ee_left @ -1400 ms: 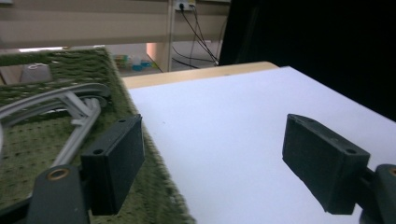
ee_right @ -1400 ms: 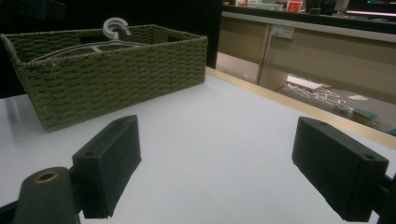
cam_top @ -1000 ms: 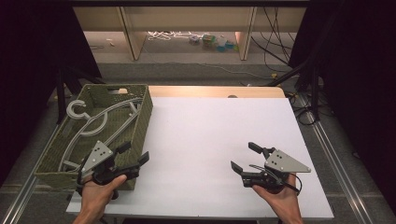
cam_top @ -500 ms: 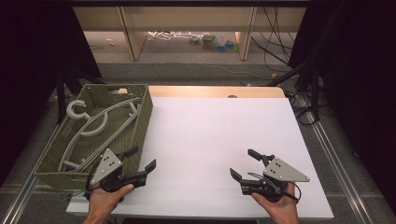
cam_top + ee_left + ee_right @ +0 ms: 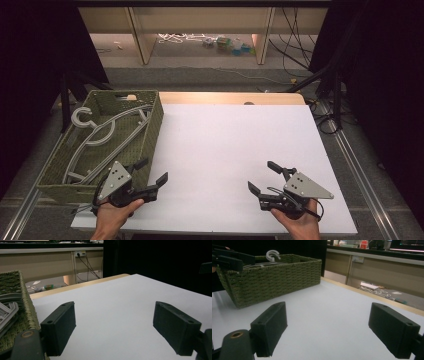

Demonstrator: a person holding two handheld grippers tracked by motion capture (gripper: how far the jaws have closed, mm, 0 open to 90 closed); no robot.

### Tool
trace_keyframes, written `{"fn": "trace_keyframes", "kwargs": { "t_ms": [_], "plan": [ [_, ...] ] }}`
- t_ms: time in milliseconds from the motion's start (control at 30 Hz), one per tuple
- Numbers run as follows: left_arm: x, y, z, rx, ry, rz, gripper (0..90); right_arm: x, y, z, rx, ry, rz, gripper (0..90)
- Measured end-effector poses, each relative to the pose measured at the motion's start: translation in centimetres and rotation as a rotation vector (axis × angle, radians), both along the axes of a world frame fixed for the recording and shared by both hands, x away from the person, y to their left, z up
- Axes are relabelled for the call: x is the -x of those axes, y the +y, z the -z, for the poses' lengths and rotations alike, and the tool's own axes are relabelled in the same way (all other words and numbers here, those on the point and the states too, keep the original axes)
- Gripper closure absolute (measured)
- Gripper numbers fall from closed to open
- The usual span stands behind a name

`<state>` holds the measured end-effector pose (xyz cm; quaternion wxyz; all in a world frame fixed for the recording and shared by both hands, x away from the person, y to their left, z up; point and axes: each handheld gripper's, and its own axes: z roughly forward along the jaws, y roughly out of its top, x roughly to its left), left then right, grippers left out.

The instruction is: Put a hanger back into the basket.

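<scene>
high view: left gripper (image 5: 151, 176) jaws spread, near green basket (image 5: 150, 140) holding grey hangers (image 5: 100, 137); right gripper (image 5: 265, 177) spread, near-right | left gripper view: basket left | right gripper view: basket far-left | step: pre-reach; next likely left reaches into basket

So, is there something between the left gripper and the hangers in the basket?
Yes. The near side wall of the basket stands between the open left gripper and the hangers, which lie inside, below the rim. Reaching from above looks unobstructed.
</scene>
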<state>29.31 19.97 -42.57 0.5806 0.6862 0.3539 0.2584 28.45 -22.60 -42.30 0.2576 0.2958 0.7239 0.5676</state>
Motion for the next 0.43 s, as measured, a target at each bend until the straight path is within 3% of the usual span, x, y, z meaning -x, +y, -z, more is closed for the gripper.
{"fn": "trace_keyframes", "kwargs": {
  "t_ms": [167,267,433],
  "plan": [
    [-0.06,0.0,0.06,-0.008,0.006,0.004,18.1,-0.13,0.08,0.06,0.006,-0.029,0.011,15.9],
    [-0.04,-0.03,0.07,-0.008,0.008,0.004,18.1,-0.22,0.24,0.22,-0.015,-0.013,-0.01,15.9],
    [0.01,-0.17,0.08,-0.012,0.006,0.013,18.1,-0.14,0.14,0.21,0.003,0.0,0.001,15.9]
  ]
}}
